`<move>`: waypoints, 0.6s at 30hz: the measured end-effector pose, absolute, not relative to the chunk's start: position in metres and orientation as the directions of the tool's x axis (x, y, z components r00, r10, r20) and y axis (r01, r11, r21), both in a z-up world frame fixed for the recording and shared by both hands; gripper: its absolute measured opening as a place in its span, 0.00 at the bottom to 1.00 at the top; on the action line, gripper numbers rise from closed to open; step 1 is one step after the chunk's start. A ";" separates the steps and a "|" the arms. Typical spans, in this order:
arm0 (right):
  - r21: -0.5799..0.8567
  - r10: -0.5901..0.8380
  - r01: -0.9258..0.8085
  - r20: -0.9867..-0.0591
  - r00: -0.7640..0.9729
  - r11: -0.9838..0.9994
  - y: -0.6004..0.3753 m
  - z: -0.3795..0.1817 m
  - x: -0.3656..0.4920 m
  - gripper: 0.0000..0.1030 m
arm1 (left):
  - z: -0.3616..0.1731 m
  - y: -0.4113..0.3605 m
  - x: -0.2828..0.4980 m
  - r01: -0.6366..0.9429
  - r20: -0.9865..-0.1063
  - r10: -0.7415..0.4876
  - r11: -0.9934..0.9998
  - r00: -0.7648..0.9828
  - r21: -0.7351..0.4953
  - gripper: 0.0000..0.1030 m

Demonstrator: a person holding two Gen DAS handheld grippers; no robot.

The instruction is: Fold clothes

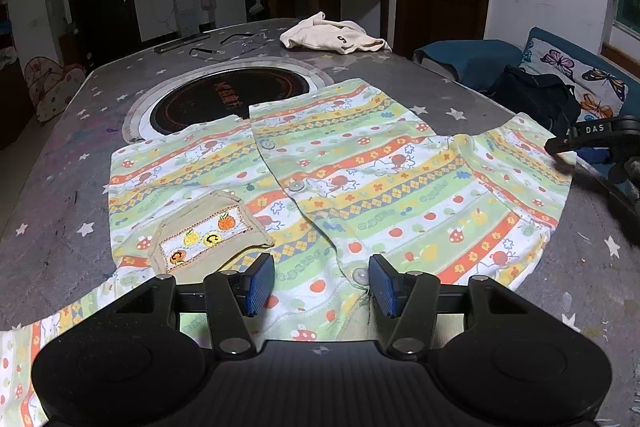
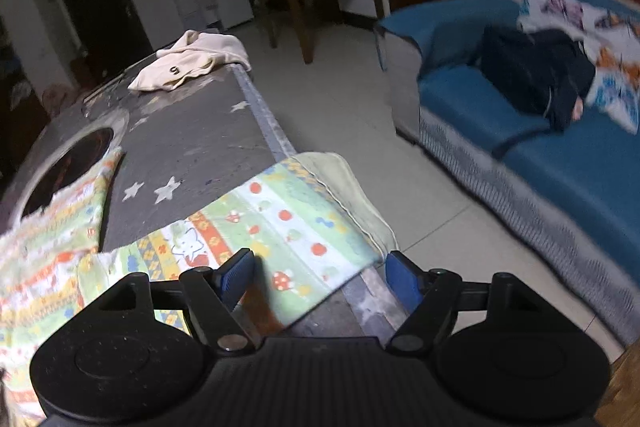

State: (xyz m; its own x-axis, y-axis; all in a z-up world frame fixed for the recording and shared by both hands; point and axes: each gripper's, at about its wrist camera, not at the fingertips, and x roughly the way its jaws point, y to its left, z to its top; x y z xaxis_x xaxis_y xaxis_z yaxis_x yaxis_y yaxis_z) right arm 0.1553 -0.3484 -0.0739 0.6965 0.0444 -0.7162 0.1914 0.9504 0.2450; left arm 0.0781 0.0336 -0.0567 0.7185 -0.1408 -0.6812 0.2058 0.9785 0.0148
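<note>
Your striped, fruit-printed shirt [image 1: 360,179] lies spread flat on the starry table [image 1: 72,163] (buttoned front up). Your left tongs [image 1: 322,285] hover over its collar, jaws apart and gripping nothing. Your right tongs [image 2: 320,277] straddle its sleeve at the table edge, pads clear of the cloth.

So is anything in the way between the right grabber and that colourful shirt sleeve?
Nothing visible is. The right gripper has its jaws apart, right over the striped shirt's sleeve, which hangs over the table edge. Only bare cloth shows between its blue pads. The cream garment lies far off at the table's other end.
</note>
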 end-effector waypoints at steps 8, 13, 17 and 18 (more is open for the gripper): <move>0.211 0.030 0.164 -0.695 0.718 0.964 -0.347 -0.070 0.157 0.52 | -0.058 0.028 0.077 0.218 -0.684 -0.148 0.976 0.715 0.017 0.55; 0.142 -0.008 0.140 -0.673 0.739 0.980 -0.339 -0.066 0.158 0.38 | -0.058 0.029 0.077 0.213 -0.684 -0.144 0.977 0.716 0.017 0.55; 0.060 -0.048 0.116 -0.657 0.753 0.991 -0.330 -0.063 0.159 0.21 | -0.058 0.029 0.076 0.215 -0.683 -0.146 0.977 0.715 0.017 0.55; 0.055 -0.047 0.110 -0.656 0.753 0.992 -0.328 -0.062 0.159 0.15 | -0.058 0.029 0.076 0.215 -0.683 -0.146 0.977 0.715 0.016 0.55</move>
State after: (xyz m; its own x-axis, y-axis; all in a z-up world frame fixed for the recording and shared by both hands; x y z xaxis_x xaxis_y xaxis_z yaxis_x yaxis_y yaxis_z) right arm 0.1591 -0.3284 -0.0625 0.7534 -0.0472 -0.6559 0.1100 0.9924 0.0549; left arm 0.0759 0.0291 -0.0576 0.7155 -0.1457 -0.6833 0.2146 0.9766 0.0165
